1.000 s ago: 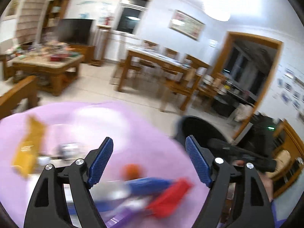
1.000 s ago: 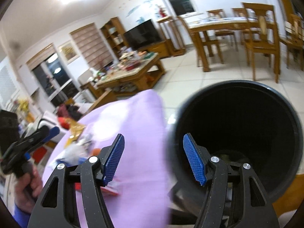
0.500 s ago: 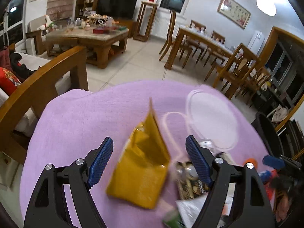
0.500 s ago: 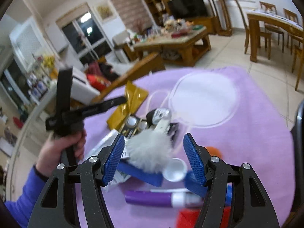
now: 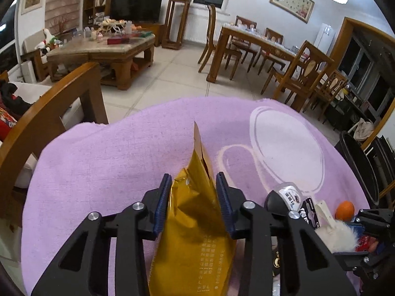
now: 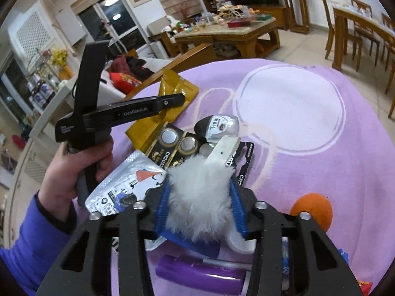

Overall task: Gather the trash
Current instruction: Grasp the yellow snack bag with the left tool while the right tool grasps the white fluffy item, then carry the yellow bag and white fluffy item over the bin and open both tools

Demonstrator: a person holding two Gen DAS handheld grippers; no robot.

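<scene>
a gold foil packet (image 5: 195,224) is seen at the lower centre of the left wrist view, standing up between the blue pads of the left gripper (image 5: 193,194); the jaws are closing, and both pads are laid against the packet's sides, its pointed top rising above them. in the right wrist view a white fluffy tuft (image 6: 198,197) fills the lower centre, set between the pads of the right gripper (image 6: 198,204), whose jaws are also closing with the fur pressed on both sides. around the tuft, other trash is spread on the purple cloth (image 6: 296,162): a coin-battery card (image 6: 172,145) just above it, a silver printed pouch (image 6: 130,185) to its left, a purple tube (image 6: 197,271) below, and an orange ball (image 6: 312,213) at the right. the left gripper is also seen at the left of this view, held by a hand (image 6: 74,170) in a blue sleeve. a black bin (image 5: 358,167) is seen at the right edge of the left wrist view, beside the cloth.
</scene>
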